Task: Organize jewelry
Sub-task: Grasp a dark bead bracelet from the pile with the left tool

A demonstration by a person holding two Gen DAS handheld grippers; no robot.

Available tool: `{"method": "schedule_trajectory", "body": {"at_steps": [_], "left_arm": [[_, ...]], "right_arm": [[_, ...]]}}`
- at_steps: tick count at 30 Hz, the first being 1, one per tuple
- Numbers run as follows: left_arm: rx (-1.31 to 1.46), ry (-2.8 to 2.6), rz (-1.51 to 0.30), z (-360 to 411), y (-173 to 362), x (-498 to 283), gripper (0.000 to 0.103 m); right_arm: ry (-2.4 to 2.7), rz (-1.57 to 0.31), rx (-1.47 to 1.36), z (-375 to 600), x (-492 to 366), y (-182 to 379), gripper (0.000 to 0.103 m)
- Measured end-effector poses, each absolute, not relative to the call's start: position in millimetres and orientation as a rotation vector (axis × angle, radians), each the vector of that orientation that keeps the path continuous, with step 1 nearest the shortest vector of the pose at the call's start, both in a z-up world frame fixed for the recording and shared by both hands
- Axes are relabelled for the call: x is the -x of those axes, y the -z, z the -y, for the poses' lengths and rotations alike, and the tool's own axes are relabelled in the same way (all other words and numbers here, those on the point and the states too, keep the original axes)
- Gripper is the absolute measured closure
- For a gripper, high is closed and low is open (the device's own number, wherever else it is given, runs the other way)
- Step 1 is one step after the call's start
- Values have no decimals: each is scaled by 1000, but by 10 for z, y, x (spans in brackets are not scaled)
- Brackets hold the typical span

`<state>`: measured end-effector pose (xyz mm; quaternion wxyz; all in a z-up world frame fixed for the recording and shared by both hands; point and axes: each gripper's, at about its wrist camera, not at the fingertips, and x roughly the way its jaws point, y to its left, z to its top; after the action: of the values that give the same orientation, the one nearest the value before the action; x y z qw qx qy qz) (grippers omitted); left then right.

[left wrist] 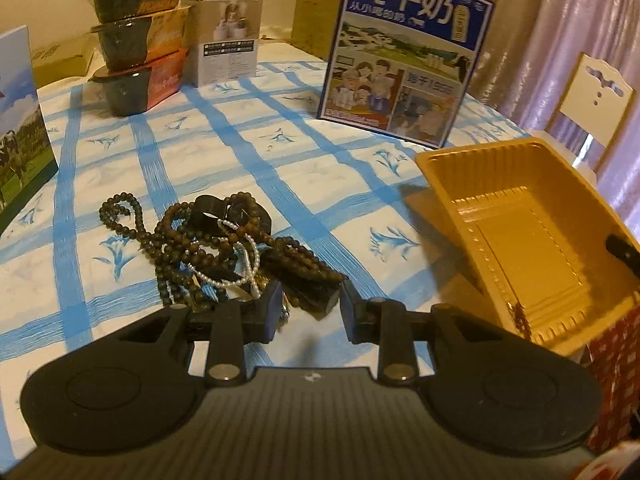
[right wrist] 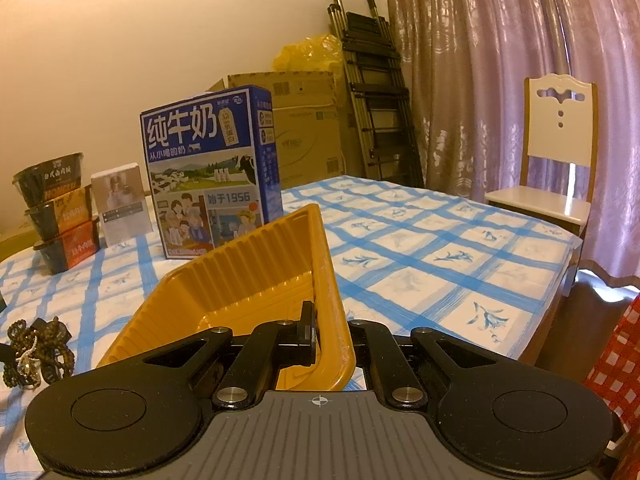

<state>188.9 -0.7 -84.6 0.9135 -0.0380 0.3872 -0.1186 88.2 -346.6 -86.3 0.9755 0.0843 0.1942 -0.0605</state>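
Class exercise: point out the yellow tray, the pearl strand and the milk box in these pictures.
Yellow tray point(left wrist: 520, 248): left wrist view, on its bare floor.
Pearl strand point(left wrist: 224, 282): left wrist view, on the white beads looping over the dark ones.
Milk box point(right wrist: 200, 172): right wrist view, on its printed front.

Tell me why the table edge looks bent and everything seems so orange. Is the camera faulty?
Left wrist view: the fisheye lens bows the checked tablecloth and darkens the corners; warm room light tints everything; the bead pile is fairly sharp and the left gripper casts a soft shadow. Right wrist view: same curving, glare on the chair seat, and the yellow tray in the right gripper looks oversized up close.
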Motion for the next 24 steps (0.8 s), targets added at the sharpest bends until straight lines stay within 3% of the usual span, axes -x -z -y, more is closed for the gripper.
{"method": "schedule_trajectory", "body": {"at_steps": [20,24], "left_arm": [[192,166,-878,-29,1162,-2473,76],[193,173,-873,-34,1160,-2477,89]], "right_arm": [[158,-390,-165,3457,-935,931,98],[157,-393,-168,3458,-963,954,98]]}}
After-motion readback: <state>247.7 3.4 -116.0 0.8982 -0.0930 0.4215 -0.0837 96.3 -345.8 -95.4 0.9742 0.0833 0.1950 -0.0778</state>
